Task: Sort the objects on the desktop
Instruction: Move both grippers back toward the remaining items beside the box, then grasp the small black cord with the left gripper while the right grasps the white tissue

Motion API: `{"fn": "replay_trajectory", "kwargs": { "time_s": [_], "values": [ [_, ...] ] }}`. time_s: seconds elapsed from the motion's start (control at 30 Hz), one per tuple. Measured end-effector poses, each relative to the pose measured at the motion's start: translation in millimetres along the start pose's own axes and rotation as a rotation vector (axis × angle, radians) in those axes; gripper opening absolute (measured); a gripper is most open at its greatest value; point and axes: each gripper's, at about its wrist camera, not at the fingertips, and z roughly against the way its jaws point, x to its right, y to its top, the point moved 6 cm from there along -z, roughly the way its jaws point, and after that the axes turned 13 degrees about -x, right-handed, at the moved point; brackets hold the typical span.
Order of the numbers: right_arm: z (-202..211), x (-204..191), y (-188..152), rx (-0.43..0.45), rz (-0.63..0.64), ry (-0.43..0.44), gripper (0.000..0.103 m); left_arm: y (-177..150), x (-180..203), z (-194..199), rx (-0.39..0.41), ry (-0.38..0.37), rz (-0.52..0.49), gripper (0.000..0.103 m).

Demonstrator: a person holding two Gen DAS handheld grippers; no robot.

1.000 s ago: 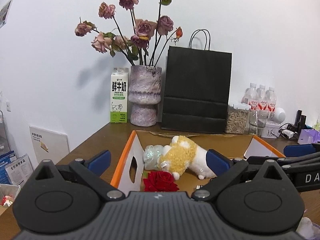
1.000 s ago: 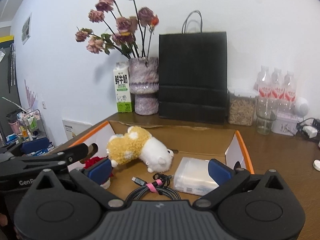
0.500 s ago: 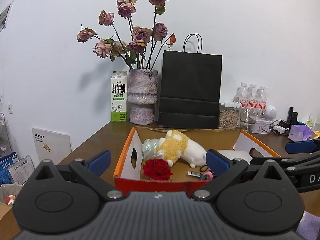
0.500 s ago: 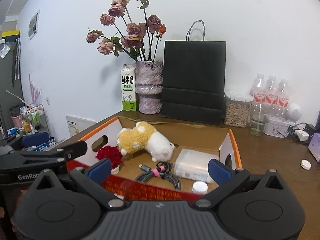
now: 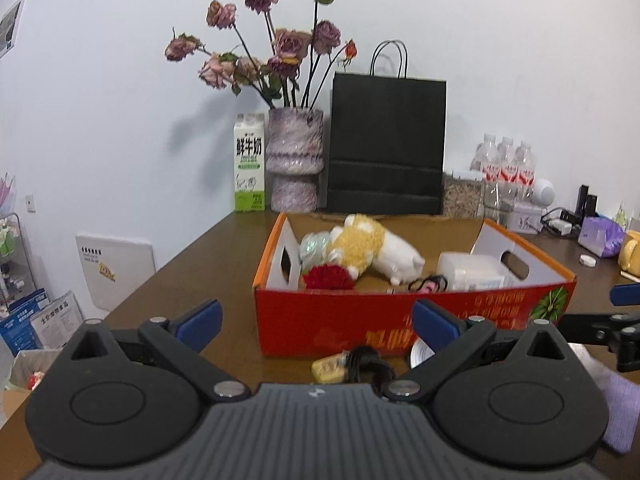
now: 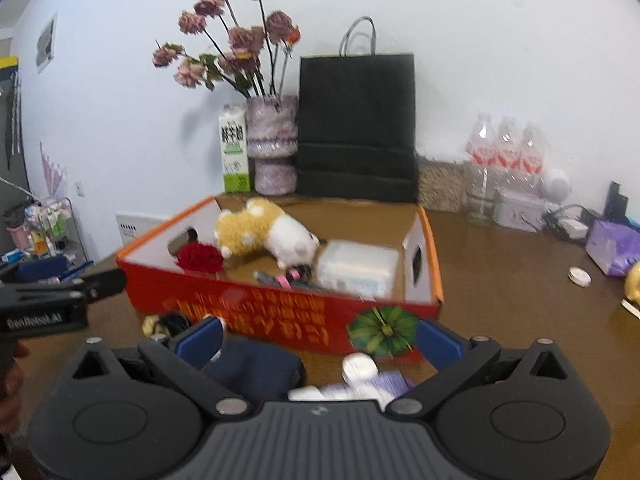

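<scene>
Grippers, left [image 5: 316,322] and right [image 6: 318,340], hover spread before box [image 5: 400,320].

Brown desk [image 5: 208,264] under red box [image 5: 400,320], vase [image 5: 295,164]

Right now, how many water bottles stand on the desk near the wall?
3. The water bottles stand side by side at the back right: left, middle, right, behind the clear containers. More may be hidden behind them.
</scene>
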Motion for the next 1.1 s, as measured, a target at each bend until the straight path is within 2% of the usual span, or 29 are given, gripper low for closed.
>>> {"fn": "replay_trajectory", "kwargs": {
  "time_s": [0.33, 0.47, 0.63, 0.77, 0.93, 1.0, 1.1],
  "values": [
    [-12, 28, -42, -0.117, -0.041, -0.029, 0.103, -21, -7, 0, -0.069, 0.010, 0.007, 0.103],
    [-17, 31, -47, -0.135, -0.045, -0.023, 0.103, -26, -9, -2, -0.091, 0.016, 0.010, 0.103],
    [-22, 34, -42, -0.127, -0.050, -0.016, 0.096, -27, -8, -3, -0.097, 0.022, 0.005, 0.103],
    [-29, 34, -37, -0.130, -0.045, -0.008, 0.085, -27, -5, -5, -0.108, 0.024, -0.006, 0.103],
    [-37, 31, -33, -0.142, -0.041, 0.016, 0.080, -26, 0, -15, -0.144, 0.015, -0.009, 0.103],
    [-40, 31, -33, -0.150, -0.041, 0.027, 0.064, -24, 3, -17, -0.147, 0.006, -0.016, 0.103],
    [-44, 32, -34, -0.168, -0.049, 0.049, 0.053, -23, 8, -20, -0.149, -0.002, -0.030, 0.103]
  ]
}}
